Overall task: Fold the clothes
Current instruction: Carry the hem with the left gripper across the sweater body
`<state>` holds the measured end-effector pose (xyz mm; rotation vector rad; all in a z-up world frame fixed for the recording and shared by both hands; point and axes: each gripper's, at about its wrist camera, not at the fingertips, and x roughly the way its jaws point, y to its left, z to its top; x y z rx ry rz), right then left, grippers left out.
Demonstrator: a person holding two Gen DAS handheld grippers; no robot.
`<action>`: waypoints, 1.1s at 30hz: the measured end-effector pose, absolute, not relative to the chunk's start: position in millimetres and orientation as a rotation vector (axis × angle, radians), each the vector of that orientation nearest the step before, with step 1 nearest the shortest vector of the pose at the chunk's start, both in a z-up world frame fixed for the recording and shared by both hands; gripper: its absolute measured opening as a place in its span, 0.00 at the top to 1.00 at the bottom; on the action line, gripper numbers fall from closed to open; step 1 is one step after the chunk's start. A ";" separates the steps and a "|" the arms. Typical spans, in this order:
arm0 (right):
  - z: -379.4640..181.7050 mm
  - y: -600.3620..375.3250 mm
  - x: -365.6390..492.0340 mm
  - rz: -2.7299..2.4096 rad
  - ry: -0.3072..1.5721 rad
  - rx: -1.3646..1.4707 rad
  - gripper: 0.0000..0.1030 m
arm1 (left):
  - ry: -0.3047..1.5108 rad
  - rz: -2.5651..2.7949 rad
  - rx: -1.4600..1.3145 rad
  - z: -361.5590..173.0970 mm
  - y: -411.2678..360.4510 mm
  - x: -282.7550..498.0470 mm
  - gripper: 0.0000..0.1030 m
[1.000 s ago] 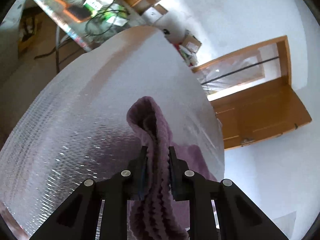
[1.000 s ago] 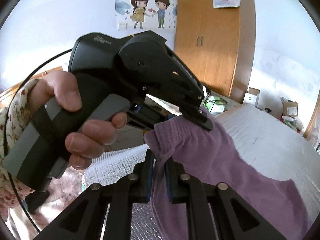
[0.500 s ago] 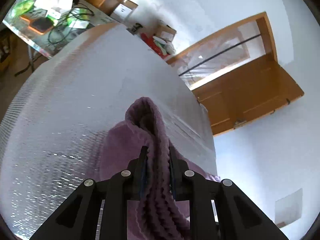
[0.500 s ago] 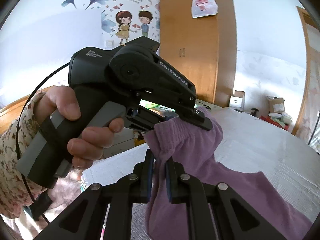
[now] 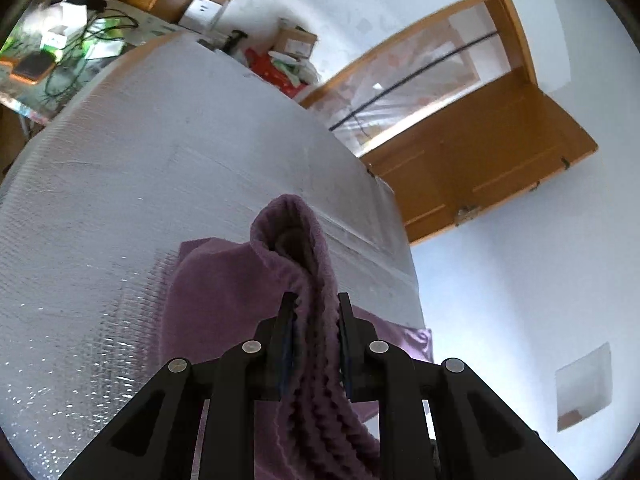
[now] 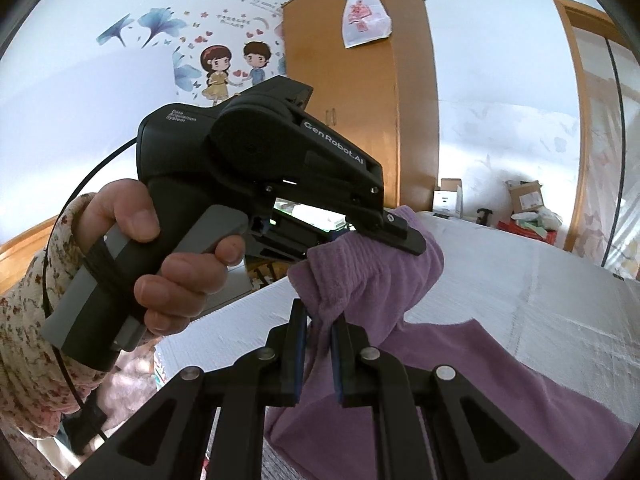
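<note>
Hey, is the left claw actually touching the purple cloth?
Touching. The left wrist view shows the left claw clamped on the bunched purple cloth.

A wooden wardrobe (image 6: 360,92) stands against the white wall, and a white plastic bag (image 6: 365,16) with red print hangs at its top. Left of it, a cartoon sticker of a girl and a boy (image 6: 236,72) is on the wall, with blue flowers (image 6: 148,28) beside. Cardboard boxes (image 5: 296,42) lie on the floor near an open wooden door (image 5: 492,152). A cluttered desk (image 5: 60,56) with cables stands behind the bed.
</note>
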<state>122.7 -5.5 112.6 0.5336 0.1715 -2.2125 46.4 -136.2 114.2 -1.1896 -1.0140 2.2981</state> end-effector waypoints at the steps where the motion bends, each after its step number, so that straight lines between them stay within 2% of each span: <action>1: 112.9 -1.6 126.2 -2.218 0.169 0.537 0.89 | -1.016 2.292 -1.193 113.9 -133.4 45.3 0.81; 22: 101.9 56.6 129.6 -2.302 0.076 0.634 0.89 | -0.919 2.165 -1.328 90.7 -66.7 11.2 0.81; 33: 68.8 78.5 115.6 -2.332 0.053 0.767 0.88 | -0.938 2.092 -1.437 56.0 -43.9 -8.2 0.81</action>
